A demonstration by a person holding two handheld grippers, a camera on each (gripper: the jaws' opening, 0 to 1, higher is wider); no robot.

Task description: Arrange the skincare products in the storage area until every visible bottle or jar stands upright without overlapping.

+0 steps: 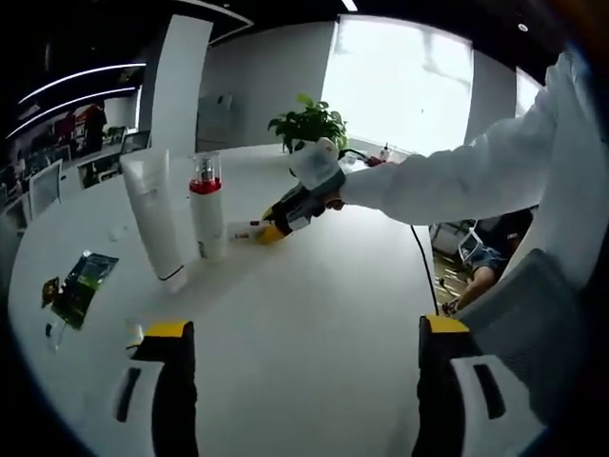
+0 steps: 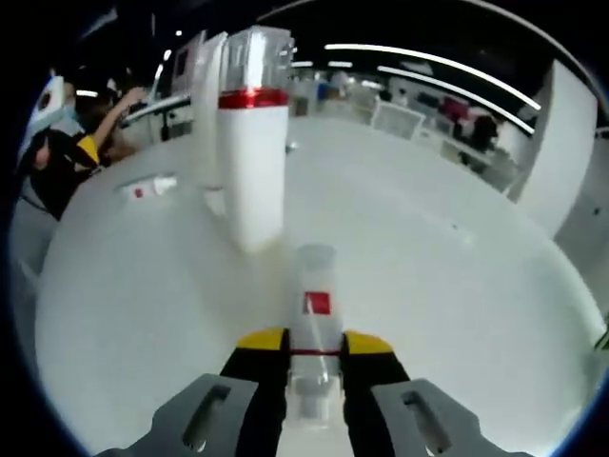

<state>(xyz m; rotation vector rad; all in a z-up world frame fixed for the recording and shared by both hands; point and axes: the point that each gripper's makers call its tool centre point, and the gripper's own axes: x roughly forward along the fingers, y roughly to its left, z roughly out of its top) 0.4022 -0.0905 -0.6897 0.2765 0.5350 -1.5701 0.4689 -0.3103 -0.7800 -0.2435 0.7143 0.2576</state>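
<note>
A small white bottle with a red label (image 2: 314, 305) lies lengthwise between the jaws of my right gripper (image 2: 314, 345), which is shut on it low over the white table. In the left gripper view the same small bottle (image 1: 245, 229) pokes out of the right gripper (image 1: 273, 229), just right of a tall white bottle with a red band and clear cap (image 1: 206, 205). That tall bottle (image 2: 252, 152) stands upright. A white tube (image 1: 152, 214) stands on its cap beside it. My left gripper (image 1: 304, 327) is open, with nothing between its jaws, nearer the table's front.
A green sachet (image 1: 81, 286) lies at the left of the round white table (image 1: 314, 305). A small white item (image 2: 147, 188) lies left of the tall bottle. A potted plant (image 1: 309, 124) stands at the far edge. A white sleeve (image 1: 457, 176) reaches in from the right.
</note>
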